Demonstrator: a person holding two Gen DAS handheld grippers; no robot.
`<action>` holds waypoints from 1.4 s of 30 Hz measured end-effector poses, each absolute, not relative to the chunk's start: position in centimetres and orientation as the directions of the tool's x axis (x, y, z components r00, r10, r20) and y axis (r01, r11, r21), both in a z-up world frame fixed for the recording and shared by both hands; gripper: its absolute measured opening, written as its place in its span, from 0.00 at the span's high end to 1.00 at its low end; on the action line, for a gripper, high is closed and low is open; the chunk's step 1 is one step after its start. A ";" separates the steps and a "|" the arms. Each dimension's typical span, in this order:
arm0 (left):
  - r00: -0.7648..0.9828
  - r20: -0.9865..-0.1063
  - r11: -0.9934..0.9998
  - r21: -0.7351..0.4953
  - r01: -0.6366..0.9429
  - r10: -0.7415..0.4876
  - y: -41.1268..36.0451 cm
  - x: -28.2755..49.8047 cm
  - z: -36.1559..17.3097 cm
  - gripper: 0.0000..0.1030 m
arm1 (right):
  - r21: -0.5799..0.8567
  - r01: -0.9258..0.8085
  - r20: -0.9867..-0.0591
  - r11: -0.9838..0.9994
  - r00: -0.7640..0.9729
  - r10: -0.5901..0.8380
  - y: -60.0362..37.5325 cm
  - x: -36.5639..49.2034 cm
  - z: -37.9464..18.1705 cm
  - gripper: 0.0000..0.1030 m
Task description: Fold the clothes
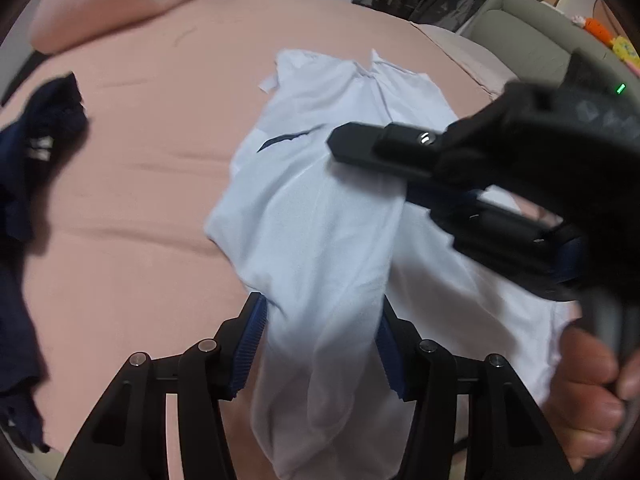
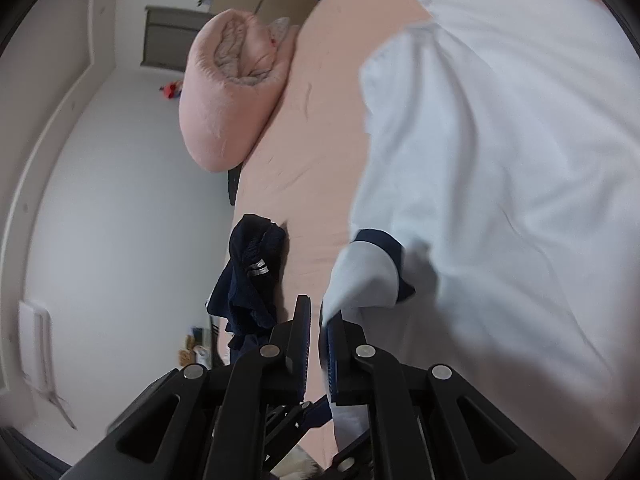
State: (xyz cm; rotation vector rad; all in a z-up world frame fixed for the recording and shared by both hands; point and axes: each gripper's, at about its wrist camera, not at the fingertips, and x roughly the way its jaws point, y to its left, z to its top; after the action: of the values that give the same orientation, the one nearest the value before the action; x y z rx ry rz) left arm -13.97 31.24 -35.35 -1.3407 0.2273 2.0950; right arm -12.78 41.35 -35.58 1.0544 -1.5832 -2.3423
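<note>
A white polo shirt (image 1: 320, 220) with a navy chest stripe lies collar-away on the pink bed sheet (image 1: 140, 184). A raised fold of the shirt runs between the blue pads of my left gripper (image 1: 320, 308); the jaws stand apart and the cloth sits loosely in the gap. In the right wrist view my right gripper (image 2: 320, 312) is shut on the shirt (image 2: 500, 160) beside its navy-cuffed sleeve (image 2: 380, 248). In the left wrist view the right gripper's fingers (image 1: 380, 148) reach in from the right over the shirt's middle, and a hand (image 1: 588, 392) holds its handle.
A crumpled navy garment (image 1: 36, 184) (image 2: 248, 276) lies at the bed's left edge. A pink pillow (image 1: 120, 12) (image 2: 228, 92) sits at the far left corner. A grey upholstered seat (image 1: 532, 40) stands beyond the bed's far right side.
</note>
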 end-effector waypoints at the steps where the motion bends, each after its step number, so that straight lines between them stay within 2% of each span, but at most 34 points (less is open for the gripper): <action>1: -0.301 -0.860 -0.791 -0.175 -0.586 0.413 31.2 -14.0 -35.2 0.51 | 0.842 -0.265 -0.487 -0.469 -0.745 -0.455 41.2 -13.0 -34.9 0.95; 8: -0.421 -0.831 -0.812 -0.062 -0.581 0.365 31.9 -13.7 -35.2 0.52 | 0.831 -0.249 -0.490 -0.497 -0.750 -0.445 41.1 -12.9 -33.7 0.95; 10: -0.436 -0.826 -0.803 -0.032 -0.596 0.357 32.2 -13.5 -35.4 0.66 | 0.832 -0.249 -0.488 -0.497 -0.754 -0.440 41.2 -12.7 -33.8 0.95; 11: -0.445 -0.823 -0.799 -0.017 -0.601 0.353 32.4 -13.3 -35.4 0.76 | 0.827 -0.254 -0.493 -0.501 -0.755 -0.432 41.3 -12.5 -33.9 0.95; 15: -0.449 -0.817 -0.790 -0.015 -0.613 0.363 32.5 -13.1 -35.1 0.85 | 0.817 -0.266 -0.503 -0.512 -0.761 -0.409 41.9 -12.2 -33.9 0.95; 23: -0.383 -0.792 -0.781 -0.178 -0.599 0.475 30.3 -13.4 -33.6 0.85 | 0.791 -0.286 -0.523 -0.541 -0.775 -0.355 43.0 -10.8 -33.4 0.95; 30: -0.349 -0.807 -0.780 -0.204 -0.592 0.476 30.4 -13.4 -34.2 0.85 | 0.829 -0.319 -0.531 -0.459 -0.707 -0.468 43.2 -9.6 -35.8 0.93; 31: -0.348 -0.808 -0.779 -0.203 -0.593 0.475 30.4 -13.2 -34.2 0.85 | 0.828 -0.343 -0.543 -0.445 -0.691 -0.478 43.0 -9.4 -36.4 0.88; 34: -0.350 -0.812 -0.776 -0.187 -0.602 0.467 30.8 -13.0 -34.3 0.86 | 0.824 -0.368 -0.557 -0.430 -0.665 -0.497 42.2 -9.6 -37.8 0.64; 35: -0.352 -0.812 -0.774 -0.181 -0.607 0.466 30.9 -13.0 -34.3 0.86 | 0.833 -0.376 -0.548 -0.406 -0.663 -0.510 41.9 -9.6 -38.4 0.61; 37: -0.352 -0.808 -0.767 -0.180 -0.616 0.472 31.0 -12.8 -34.2 0.86 | 0.851 -0.378 -0.523 -0.364 -0.664 -0.534 41.4 -10.0 -39.1 0.61; 42: -0.350 -0.808 -0.759 -0.175 -0.627 0.475 31.2 -12.8 -34.3 0.86 | 0.847 -0.374 -0.530 -0.377 -0.637 -0.559 40.1 -12.0 -39.7 0.61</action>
State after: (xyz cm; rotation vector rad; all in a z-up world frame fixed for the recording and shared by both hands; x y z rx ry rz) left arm -12.81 31.15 -34.27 -1.1988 0.2155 2.1302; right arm -12.02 40.11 -39.74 1.2708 -1.6735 -2.1585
